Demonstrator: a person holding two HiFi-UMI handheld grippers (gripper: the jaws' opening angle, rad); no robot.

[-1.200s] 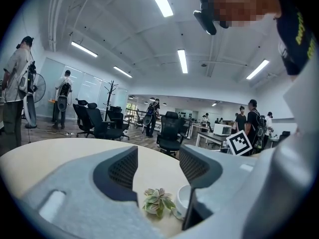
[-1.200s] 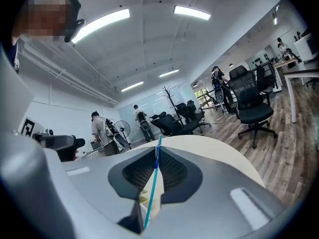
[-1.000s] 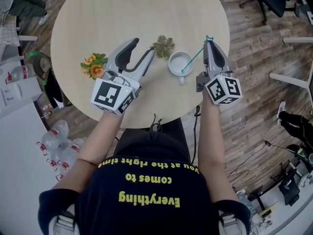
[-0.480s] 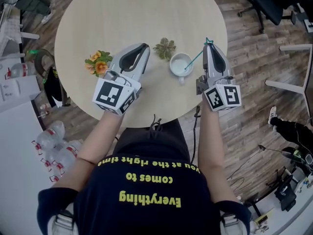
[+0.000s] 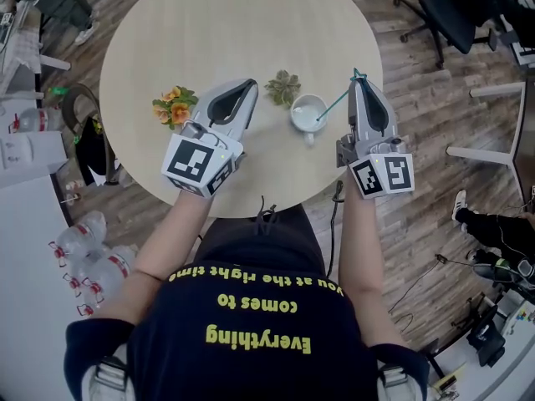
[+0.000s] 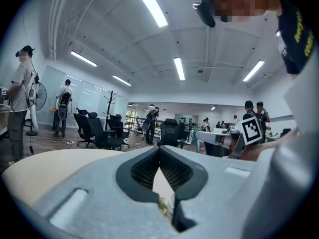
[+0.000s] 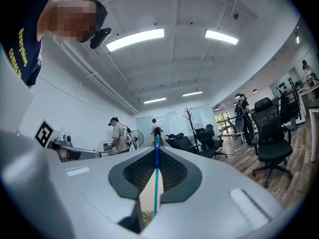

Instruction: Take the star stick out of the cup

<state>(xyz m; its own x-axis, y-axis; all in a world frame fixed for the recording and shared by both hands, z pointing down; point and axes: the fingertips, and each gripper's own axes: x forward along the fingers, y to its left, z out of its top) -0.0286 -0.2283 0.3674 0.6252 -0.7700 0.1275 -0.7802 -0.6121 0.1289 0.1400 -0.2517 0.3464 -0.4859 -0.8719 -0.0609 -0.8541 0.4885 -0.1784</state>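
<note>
A white cup (image 5: pixel 308 112) stands on the round wooden table (image 5: pixel 234 23). The teal star stick (image 5: pixel 334 101) leans out of it up to the right, lower end inside the cup, star end at my right gripper's tips. My right gripper (image 5: pixel 358 82) is shut on the stick's upper end, just right of the cup. In the right gripper view the stick (image 7: pixel 156 183) runs straight between the closed jaws of the right gripper (image 7: pixel 157 146). My left gripper (image 5: pixel 250 84) is shut on nothing, left of the cup; its jaws meet in the left gripper view (image 6: pixel 159 149).
A small green plant (image 5: pixel 283 87) sits just up-left of the cup, close to the left gripper's tip. An orange flower decoration (image 5: pixel 174 107) lies left of the left gripper. An office chair (image 5: pixel 468 7) stands beyond the table's right edge; bottles (image 5: pixel 92 253) lie on the floor at left.
My left gripper's jaws have closed from wide open to shut with nothing in them. The right gripper has kept its hold on the stick.
</note>
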